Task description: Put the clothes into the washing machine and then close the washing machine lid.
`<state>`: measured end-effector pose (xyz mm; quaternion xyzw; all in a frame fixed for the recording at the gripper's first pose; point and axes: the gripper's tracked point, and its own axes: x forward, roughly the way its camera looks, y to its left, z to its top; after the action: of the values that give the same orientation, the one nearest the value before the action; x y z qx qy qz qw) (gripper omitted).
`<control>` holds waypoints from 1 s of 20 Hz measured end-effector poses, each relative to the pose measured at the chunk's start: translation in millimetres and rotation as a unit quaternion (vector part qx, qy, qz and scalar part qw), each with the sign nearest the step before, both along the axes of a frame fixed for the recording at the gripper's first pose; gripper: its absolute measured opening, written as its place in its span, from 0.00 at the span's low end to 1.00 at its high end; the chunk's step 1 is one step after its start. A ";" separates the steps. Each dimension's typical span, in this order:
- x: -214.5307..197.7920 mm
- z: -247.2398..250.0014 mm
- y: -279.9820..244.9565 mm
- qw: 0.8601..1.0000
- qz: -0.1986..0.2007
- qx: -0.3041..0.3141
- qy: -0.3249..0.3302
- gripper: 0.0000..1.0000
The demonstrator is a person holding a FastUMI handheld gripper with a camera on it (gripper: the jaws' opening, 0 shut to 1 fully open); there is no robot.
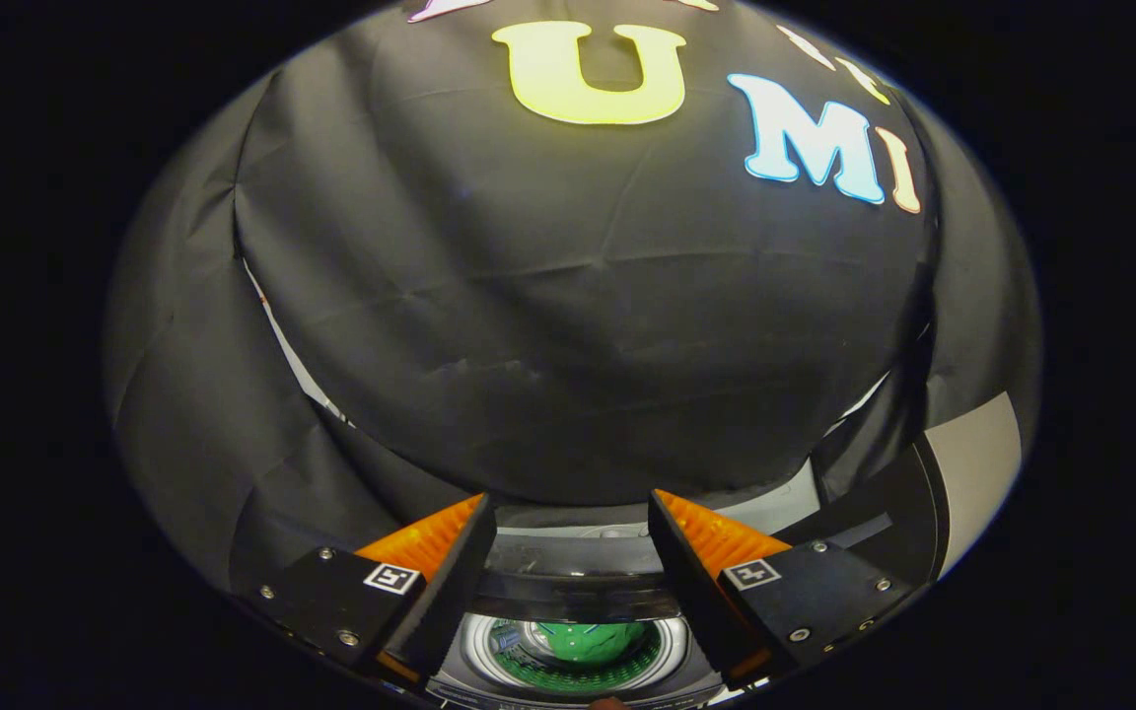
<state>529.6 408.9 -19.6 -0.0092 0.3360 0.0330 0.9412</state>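
My gripper (pixel 568 508) is held high with its fingers wide apart and nothing between them. Below the fingers lies the washing machine (pixel 568 680), seen from above. Its round drum opening holds a green garment (pixel 588 641) inside. A dark, glossy lid (pixel 573 582) stands raised at the back of the opening, between and just beyond my fingers.
The black cloth wall (pixel 568 325) of the booth rises right behind the machine. A dark panel with a pale grey strip (pixel 972 463) stands to the right of the machine.
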 end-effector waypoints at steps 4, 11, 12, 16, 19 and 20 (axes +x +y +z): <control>-15.1 0.9 0.1 1.000 0.004 0.003 -0.021 0.96; -46.4 0.5 0.9 0.999 0.010 0.006 -0.043 0.96; -51.9 -1.3 0.7 0.999 0.011 0.007 -0.044 0.96; -73.0 -5.0 1.0 0.999 0.014 0.010 -0.052 0.96; -88.4 -7.7 0.6 0.998 0.015 0.020 -0.053 0.96; -94.3 -7.7 0.6 0.998 0.014 0.026 -0.057 0.95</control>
<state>435.4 409.5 -27.3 0.0086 0.2810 0.0539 0.9582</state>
